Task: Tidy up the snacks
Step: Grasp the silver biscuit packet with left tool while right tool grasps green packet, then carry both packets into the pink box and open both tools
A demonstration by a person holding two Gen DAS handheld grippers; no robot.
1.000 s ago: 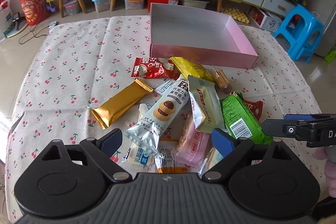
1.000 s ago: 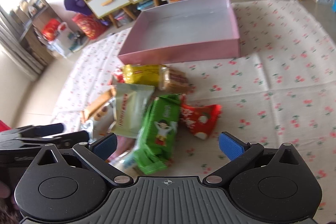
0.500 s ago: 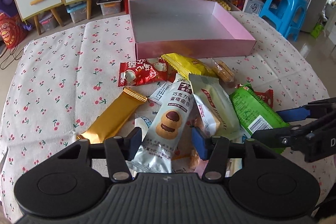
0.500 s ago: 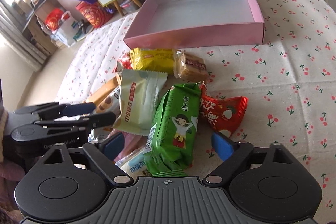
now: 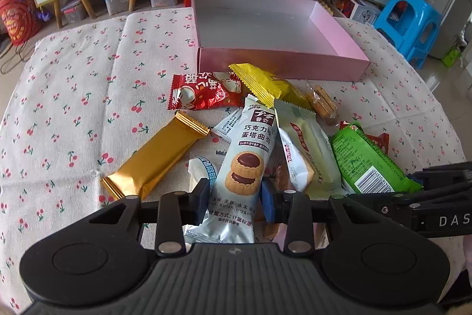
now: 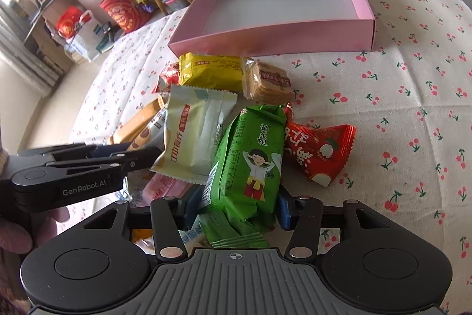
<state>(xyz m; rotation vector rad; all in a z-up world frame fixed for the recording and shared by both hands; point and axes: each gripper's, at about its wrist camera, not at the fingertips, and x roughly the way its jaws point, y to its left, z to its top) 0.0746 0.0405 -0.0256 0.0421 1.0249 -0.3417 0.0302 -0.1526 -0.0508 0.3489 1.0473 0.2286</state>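
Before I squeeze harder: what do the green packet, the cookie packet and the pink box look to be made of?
Green packet: thin plastic film, glossy, going by its creases and crimped end seal. Cookie packet: smooth printed film with a slight sheen and a crimped end, likely plastic or foil laminate. Pink box: looks like stiff cardboard, with straight walls, sharp folded corners and a faint satin sheen outside.

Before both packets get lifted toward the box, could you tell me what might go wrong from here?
The left gripper pinches the cookie packet near its bottom end, so it may droop or slip out. That packet lies in a pile, touching the pale green packet, which could be dragged along. The right gripper squeezes the green packet near its end; it may sag on the way to the pink box.
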